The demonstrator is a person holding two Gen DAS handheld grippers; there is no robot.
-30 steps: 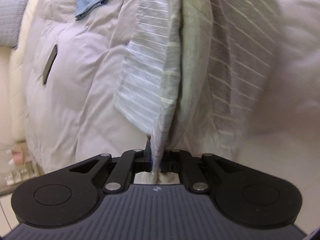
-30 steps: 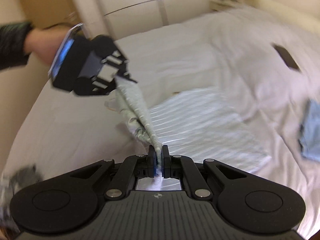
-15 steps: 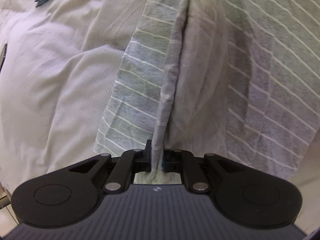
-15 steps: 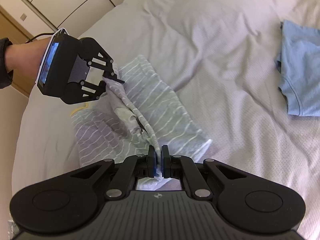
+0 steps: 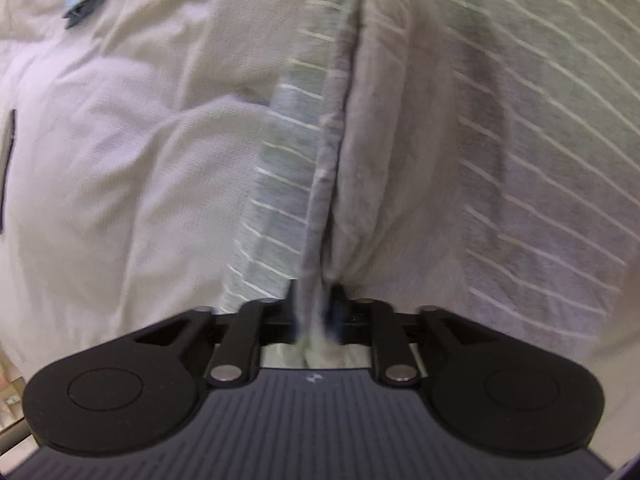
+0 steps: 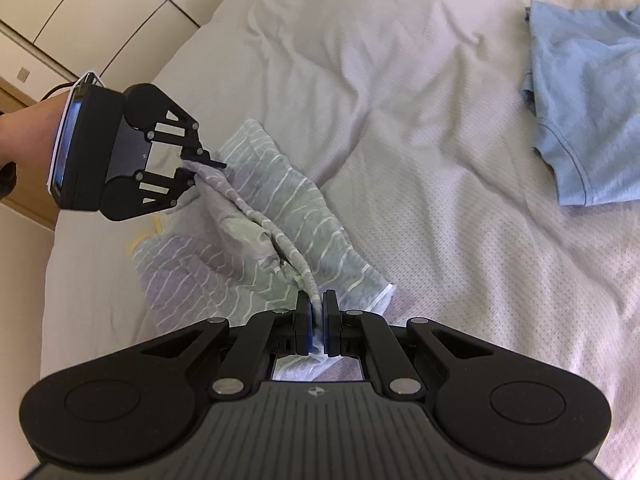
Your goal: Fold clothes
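Fold in progress: left tongs (image 6: 194, 170) and right tongs (image 6: 317, 320) each clamped on striped garment (image 6: 280, 216)'s edge above bed (image 6: 400, 120); next, lay it flat.

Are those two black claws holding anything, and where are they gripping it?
Both hold the grey white-striped cloth garment: the left gripper and the right gripper each pinch one end of its bunched top edge, stretched between them.
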